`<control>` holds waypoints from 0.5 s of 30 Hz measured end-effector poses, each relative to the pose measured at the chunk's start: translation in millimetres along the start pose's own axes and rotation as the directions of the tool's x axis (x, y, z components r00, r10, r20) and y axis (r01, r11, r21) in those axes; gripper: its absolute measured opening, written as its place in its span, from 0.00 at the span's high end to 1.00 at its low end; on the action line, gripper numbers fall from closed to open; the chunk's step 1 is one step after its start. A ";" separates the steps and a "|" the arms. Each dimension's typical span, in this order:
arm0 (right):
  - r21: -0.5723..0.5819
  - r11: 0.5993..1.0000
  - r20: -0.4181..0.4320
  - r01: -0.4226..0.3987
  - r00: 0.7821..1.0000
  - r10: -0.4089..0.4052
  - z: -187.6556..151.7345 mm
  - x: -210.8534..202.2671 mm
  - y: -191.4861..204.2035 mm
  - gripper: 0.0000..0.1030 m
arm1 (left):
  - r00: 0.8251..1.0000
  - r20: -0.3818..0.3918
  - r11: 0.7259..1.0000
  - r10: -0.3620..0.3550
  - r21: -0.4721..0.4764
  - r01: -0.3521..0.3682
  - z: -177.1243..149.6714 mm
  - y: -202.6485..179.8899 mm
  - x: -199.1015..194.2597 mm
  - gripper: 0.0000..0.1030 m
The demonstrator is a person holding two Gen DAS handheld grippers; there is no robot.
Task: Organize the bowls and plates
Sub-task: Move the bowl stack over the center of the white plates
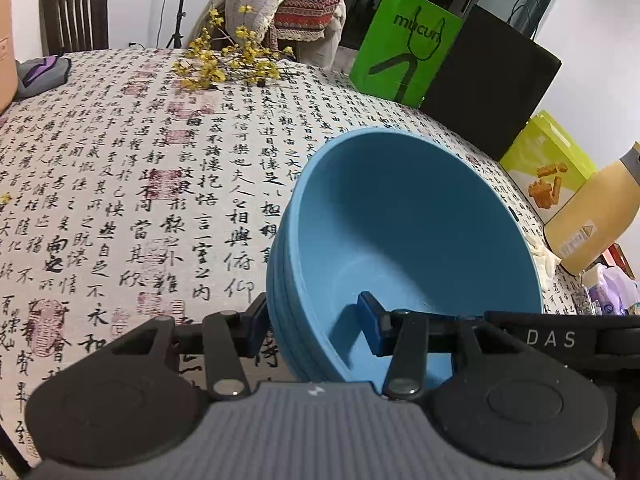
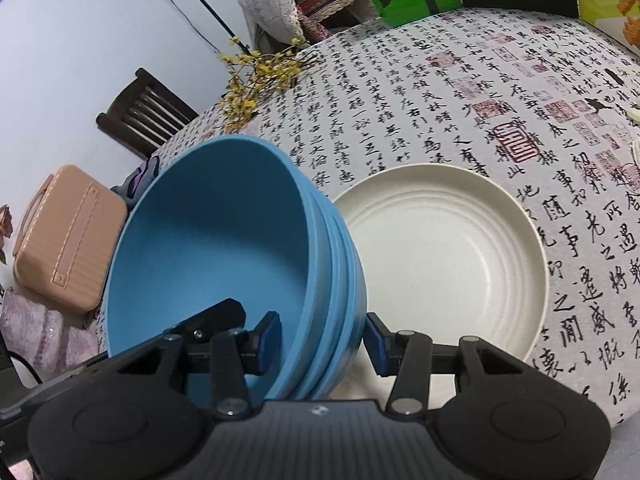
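Slippage threatens the stacked round blue plastic bowls (image 2: 224, 248), whose opposite walls the left gripper (image 1: 316, 328) and right gripper (image 2: 320, 340) each pinch with half-closed jaws, above the ridged cream plate (image 2: 444, 256).

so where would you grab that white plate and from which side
Take the white plate by its raised rim at the near right edge, one finger inside and one outside. It lies flat on the tablecloth, and the blue bowl stack crowds its left side, so come in from the right.
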State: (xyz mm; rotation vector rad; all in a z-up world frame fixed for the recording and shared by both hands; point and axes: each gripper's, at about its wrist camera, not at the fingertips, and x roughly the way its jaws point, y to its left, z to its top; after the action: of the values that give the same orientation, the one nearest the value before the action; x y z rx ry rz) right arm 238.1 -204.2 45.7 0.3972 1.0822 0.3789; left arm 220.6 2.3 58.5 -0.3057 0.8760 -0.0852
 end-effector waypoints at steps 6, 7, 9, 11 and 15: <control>0.015 1.000 0.000 0.011 1.000 -0.011 2.7 0.4 -13.4 0.56 | 1.000 -0.021 1.000 -0.010 0.004 0.010 0.6 -8.6 12.2 0.55; 0.018 1.000 0.000 0.013 1.000 -0.013 3.3 0.8 -15.5 0.56 | 1.000 -0.024 1.000 -0.012 0.006 0.012 1.1 -10.3 13.9 0.55; 0.028 0.999 0.003 0.016 1.000 -0.016 4.3 0.5 -20.3 0.56 | 0.999 -0.028 1.000 -0.015 0.010 0.016 1.6 -14.0 17.0 0.55; 0.035 0.999 0.007 0.019 1.000 -0.019 6.1 0.5 -25.2 0.56 | 0.999 -0.031 1.000 -0.019 0.013 0.019 2.2 -17.7 20.3 0.55; 0.044 0.999 0.010 0.022 1.000 -0.022 9.4 0.3 -34.1 0.56 | 0.999 -0.033 1.000 -0.026 0.014 0.026 3.6 -22.3 27.2 0.55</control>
State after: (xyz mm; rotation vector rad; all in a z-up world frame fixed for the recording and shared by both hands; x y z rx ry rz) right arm 250.2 -234.8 32.7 0.4258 1.0850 0.3332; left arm 241.8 -23.5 47.1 -0.3033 0.9039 -0.1207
